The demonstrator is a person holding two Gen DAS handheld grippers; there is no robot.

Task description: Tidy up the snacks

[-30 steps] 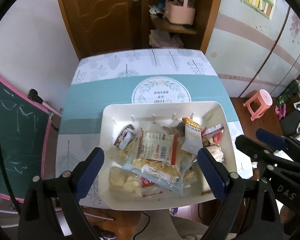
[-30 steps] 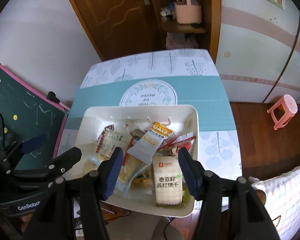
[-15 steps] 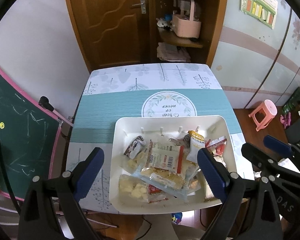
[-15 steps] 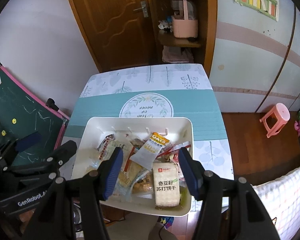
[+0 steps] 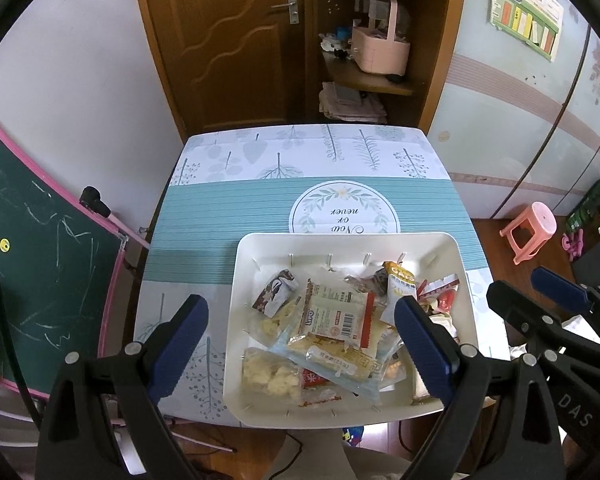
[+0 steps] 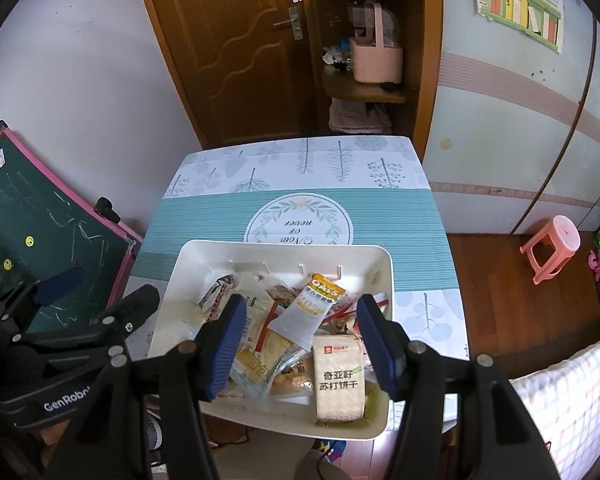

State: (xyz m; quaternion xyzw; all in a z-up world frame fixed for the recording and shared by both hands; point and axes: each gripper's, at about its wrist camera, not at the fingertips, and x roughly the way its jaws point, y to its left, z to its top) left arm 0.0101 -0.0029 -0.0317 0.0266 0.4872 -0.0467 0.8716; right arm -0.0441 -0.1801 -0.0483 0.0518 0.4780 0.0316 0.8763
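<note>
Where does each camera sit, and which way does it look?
Left wrist: on the left gripper, looking down at the white tray of snack packets; right gripper at its right edge.
Right wrist: on the right gripper, same downward look; left gripper at left.
Shared: tray, tablecloth, wooden door, pink stool.

In the left wrist view, the right finger (image 5: pixel 424 346) of the left gripper (image 5: pixel 300 344) covers the snack packets along the right side of the white tray (image 5: pixel 342 240). The lower packets lie under others, their print too small to read. The bench (image 5: pixel 228 208) near edge is partly hidden by the tray. In the right wrist view, the left gripper's (image 6: pixel 88 292) body runs off the left edge.
</note>
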